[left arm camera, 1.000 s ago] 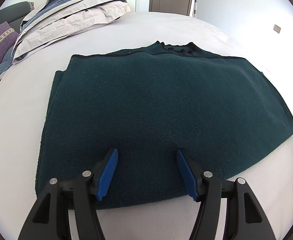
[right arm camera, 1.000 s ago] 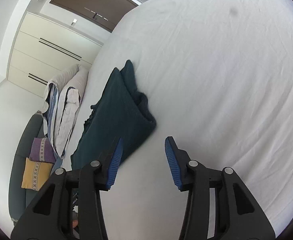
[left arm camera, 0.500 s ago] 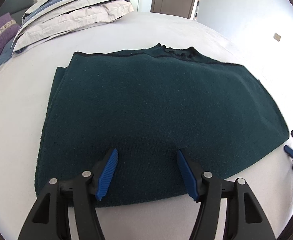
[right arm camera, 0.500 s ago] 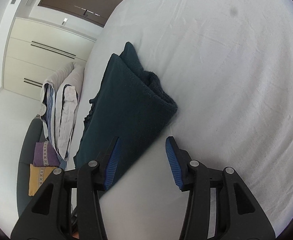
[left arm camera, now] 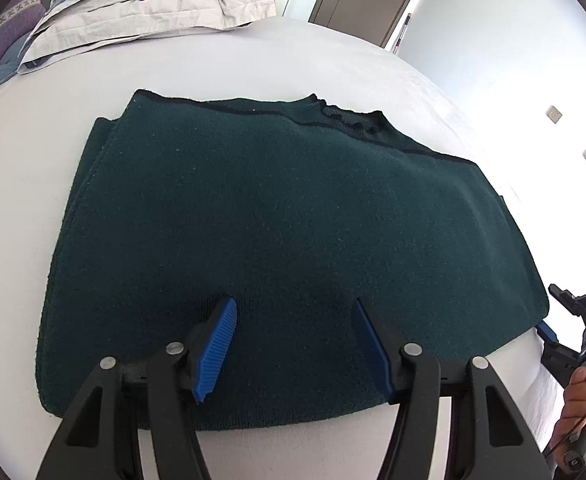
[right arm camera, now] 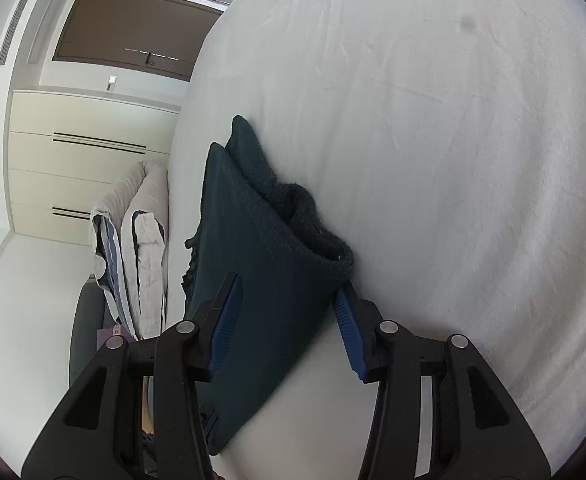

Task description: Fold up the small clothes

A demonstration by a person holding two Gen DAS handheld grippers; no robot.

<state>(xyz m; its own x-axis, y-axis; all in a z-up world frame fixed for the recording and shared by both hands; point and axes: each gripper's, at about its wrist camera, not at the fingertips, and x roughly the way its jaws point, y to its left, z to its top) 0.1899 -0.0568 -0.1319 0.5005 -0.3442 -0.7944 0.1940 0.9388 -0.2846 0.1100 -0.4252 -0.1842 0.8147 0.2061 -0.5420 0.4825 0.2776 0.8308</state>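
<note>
Left wrist view — our left hand-held gripper [left arm camera: 291,344] hovers agape over the folded dark-green knitted sweater [left arm camera: 277,248] on the white bed [left arm camera: 333,60]; right hand-held gripper [right arm camera: 287,324] straddles its edge, unclamped — we'd pinch every layer before lifting.

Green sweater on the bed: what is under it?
The green sweater lies folded on the white sheet. At its end, the right wrist view shows its own lower layers. Anything beneath its middle is covered.
</note>
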